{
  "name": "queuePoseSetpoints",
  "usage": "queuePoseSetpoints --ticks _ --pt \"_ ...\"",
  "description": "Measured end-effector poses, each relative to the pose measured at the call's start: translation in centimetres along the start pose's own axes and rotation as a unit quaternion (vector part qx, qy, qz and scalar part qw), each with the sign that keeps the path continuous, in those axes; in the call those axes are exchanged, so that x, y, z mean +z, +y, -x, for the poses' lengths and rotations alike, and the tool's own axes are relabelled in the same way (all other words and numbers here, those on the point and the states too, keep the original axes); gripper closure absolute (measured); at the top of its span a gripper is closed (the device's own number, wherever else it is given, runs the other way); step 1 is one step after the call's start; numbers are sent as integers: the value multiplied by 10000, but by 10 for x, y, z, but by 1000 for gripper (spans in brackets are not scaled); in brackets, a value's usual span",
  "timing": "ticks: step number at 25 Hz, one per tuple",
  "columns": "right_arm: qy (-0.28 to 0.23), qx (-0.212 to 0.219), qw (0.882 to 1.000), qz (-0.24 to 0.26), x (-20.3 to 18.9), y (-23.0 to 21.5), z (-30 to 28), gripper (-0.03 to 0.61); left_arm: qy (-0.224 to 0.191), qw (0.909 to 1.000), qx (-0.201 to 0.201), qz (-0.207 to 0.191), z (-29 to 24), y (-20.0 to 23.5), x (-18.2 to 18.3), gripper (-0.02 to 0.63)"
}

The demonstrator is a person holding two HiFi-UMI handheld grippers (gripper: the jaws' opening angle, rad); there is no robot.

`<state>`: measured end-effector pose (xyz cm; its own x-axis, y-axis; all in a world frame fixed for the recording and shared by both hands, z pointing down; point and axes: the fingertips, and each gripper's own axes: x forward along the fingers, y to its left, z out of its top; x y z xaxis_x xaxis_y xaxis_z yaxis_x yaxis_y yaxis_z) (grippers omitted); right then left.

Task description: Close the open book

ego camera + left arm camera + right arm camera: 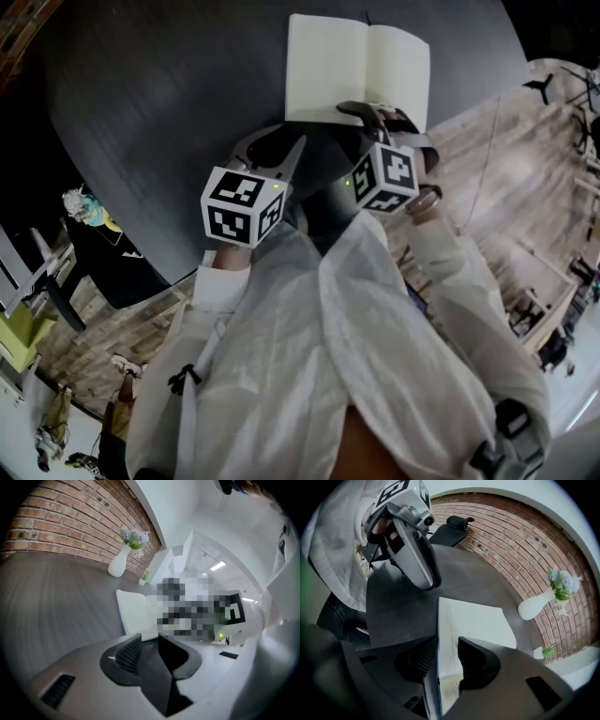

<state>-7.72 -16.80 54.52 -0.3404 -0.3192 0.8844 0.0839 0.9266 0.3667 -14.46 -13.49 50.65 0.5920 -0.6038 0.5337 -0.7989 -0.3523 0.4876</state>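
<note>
1. The table (141, 112) is dark and round. The book (328, 66) lies open on its far side, both halves flat, with the spine running away from you
2. Closing looks not yet begun. The right half has to swing over the spine and land on the left half, so plan one smooth arc rather than a flick
3. Your right gripper (443, 656) stands wide, astride the near edge of the right half. The pages sit between its jaws, but the pads do not seem to press on them. Seat it deeper before you close it
4. Your left gripper (149, 641) hangs above the table with only a narrow gap between its jaws and nothing in it. I would rest it on the left page to stop the book sliding
5. Catch the thin blue cover (438, 686) together with the pages, or the sheets will probably fan out
</note>
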Motion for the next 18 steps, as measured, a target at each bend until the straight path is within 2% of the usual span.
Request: queuePoseSetpoints --ticks 7,12,18 --pt "-180 -436 9989 -39 -1 7 2 508 29 9999 -107 -30 -1 -3 0 520" --pt "-294 -491 9982 -152 0 8 4 526 46 10000 -76 -29 1 -1 0 512" --pt "-525 -608 9959 -409 2 8 11 549 15 9998 -53 178 1 2 0 497"
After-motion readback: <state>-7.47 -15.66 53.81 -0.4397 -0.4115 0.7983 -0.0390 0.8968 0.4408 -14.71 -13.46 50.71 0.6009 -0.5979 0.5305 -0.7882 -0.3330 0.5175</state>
